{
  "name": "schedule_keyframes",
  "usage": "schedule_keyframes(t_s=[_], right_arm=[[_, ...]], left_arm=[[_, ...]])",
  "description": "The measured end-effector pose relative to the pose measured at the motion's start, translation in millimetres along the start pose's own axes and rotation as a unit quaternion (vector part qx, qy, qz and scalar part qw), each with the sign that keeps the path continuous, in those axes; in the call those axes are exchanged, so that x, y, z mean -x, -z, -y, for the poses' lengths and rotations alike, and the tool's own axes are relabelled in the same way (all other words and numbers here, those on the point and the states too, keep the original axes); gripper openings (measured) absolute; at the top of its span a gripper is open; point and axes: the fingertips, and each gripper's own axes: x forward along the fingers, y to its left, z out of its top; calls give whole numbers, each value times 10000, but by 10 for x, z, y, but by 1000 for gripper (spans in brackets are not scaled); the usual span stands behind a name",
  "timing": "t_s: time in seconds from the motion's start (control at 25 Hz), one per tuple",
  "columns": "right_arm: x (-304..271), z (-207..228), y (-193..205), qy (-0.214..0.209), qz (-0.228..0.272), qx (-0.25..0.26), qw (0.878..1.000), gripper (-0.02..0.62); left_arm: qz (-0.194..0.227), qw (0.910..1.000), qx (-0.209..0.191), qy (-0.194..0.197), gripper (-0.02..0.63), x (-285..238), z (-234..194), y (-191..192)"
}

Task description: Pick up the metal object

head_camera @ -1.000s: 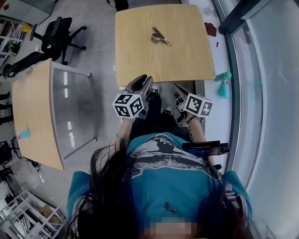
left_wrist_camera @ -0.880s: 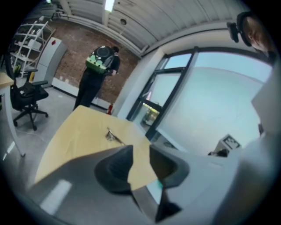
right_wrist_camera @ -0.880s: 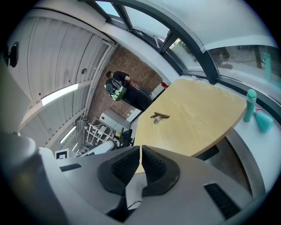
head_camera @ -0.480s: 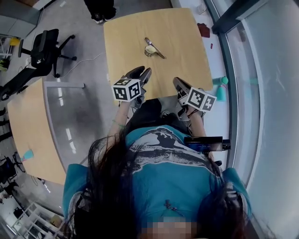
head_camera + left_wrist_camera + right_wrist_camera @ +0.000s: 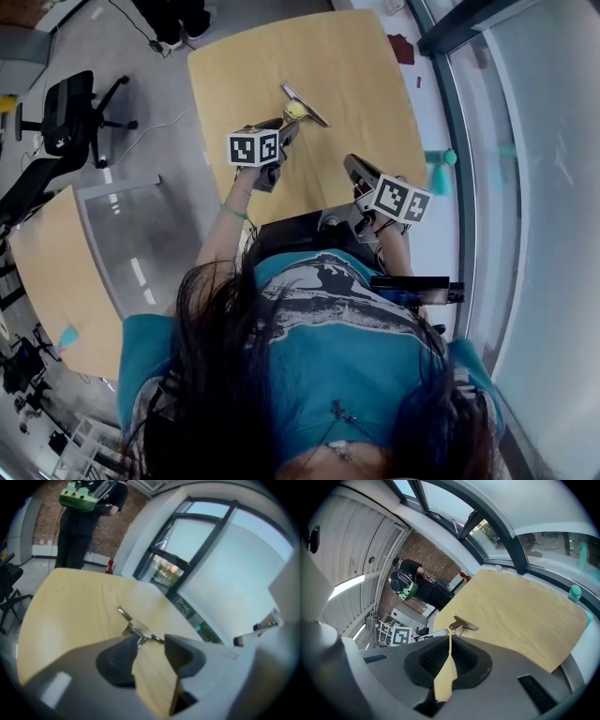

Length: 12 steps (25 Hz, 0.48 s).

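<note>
Metal clip [image 5: 136,629] | partly hidden behind left tool [image 5: 152,641] | jaws just opened, empty

Looks bright in the head view, with daylight coming from the window [image 5: 525,187] along the right edge and lighting the pale table [image 5: 375,94] evenly. Blows out to near white at the glass in the upper right of the left gripper view, and smears the metal object [image 5: 136,629] at the centre with soft blur. Appears sharper in the right gripper view. Bends straight lines toward the edges in both gripper views, darkening to black in the corners.
</note>
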Motion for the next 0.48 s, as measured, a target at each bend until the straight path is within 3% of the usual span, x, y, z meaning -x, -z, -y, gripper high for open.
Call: schedule_keyframes(t_s=[0.2,0.48], right_arm=[[-13,78,7,246,-5,-122,9996,21],[4,185,27,387,-32,-94,9992,21]], left_arm=[[-274,9979,550,224,178,-296,-140,32],[11,9841,1751,305,176,-531,-295,-51]])
